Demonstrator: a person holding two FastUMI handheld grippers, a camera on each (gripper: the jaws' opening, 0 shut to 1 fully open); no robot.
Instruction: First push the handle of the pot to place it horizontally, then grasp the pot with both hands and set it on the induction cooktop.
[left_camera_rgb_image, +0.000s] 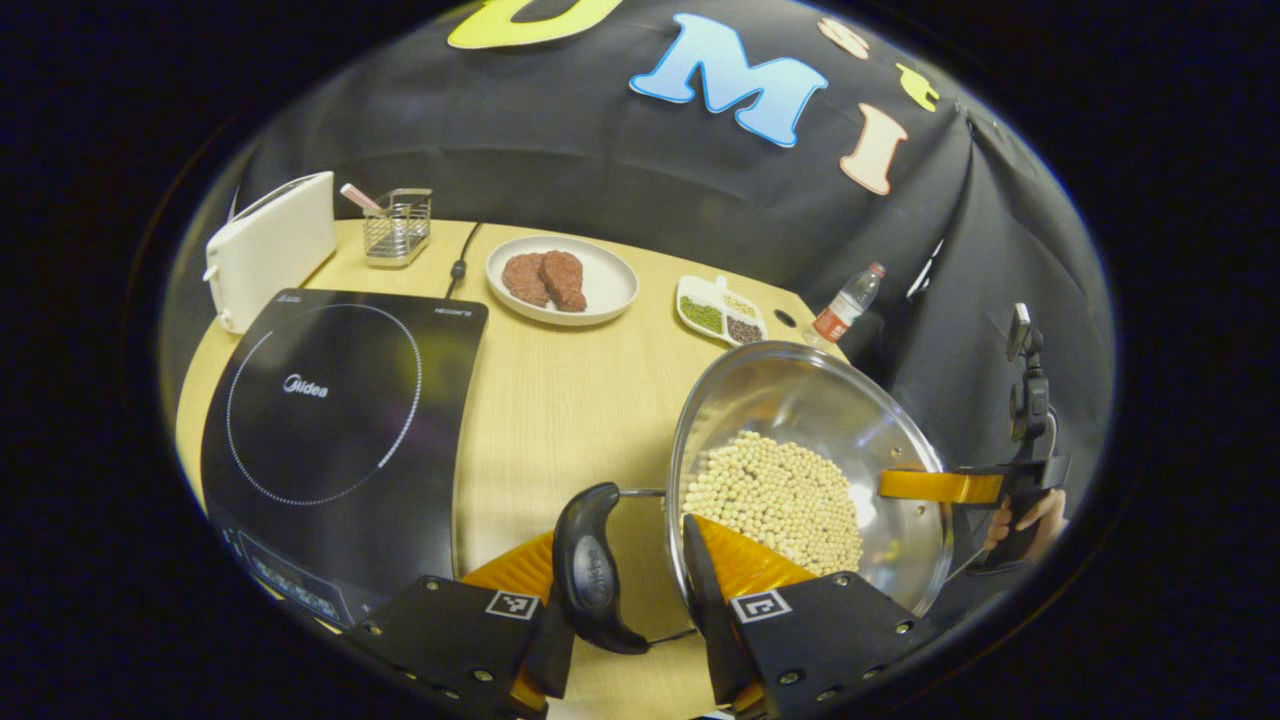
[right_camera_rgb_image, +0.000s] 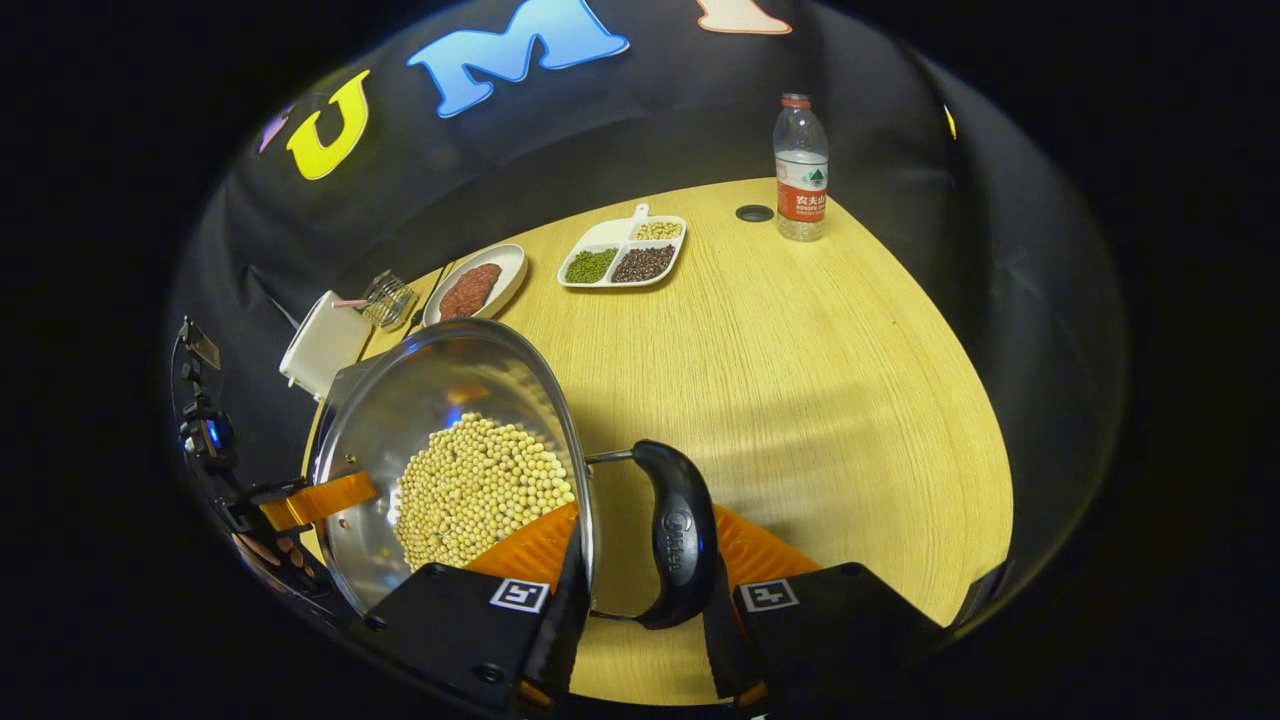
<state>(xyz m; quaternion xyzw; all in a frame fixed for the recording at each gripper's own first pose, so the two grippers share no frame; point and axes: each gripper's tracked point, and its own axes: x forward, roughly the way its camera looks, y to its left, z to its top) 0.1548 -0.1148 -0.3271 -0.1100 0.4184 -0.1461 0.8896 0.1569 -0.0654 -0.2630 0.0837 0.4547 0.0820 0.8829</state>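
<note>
A steel pot (left_camera_rgb_image: 800, 400) holding pale soybeans (left_camera_rgb_image: 775, 500) sits between my two grippers, to the right of the black induction cooktop (left_camera_rgb_image: 330, 420). My left gripper (left_camera_rgb_image: 625, 580) is shut across the pot's near black handle (left_camera_rgb_image: 595, 570), with one finger outside the handle and the other inside the rim. At the far rim, the right gripper (left_camera_rgb_image: 950, 487) is held by a hand (left_camera_rgb_image: 1035, 515). In the right gripper view, my right gripper (right_camera_rgb_image: 645, 570) clamps the other black handle (right_camera_rgb_image: 675, 540) and the rim of the pot (right_camera_rgb_image: 450, 380) in the same way. The left gripper (right_camera_rgb_image: 320, 500) grips the opposite side.
On the wooden table (right_camera_rgb_image: 800, 380) stand a white appliance (left_camera_rgb_image: 270, 245), a wire holder (left_camera_rgb_image: 397, 225), a plate of meat patties (left_camera_rgb_image: 560, 280), a divided dish of beans (right_camera_rgb_image: 625, 250) and a water bottle (right_camera_rgb_image: 800, 165). The cooktop's cable (left_camera_rgb_image: 460, 262) runs to the back.
</note>
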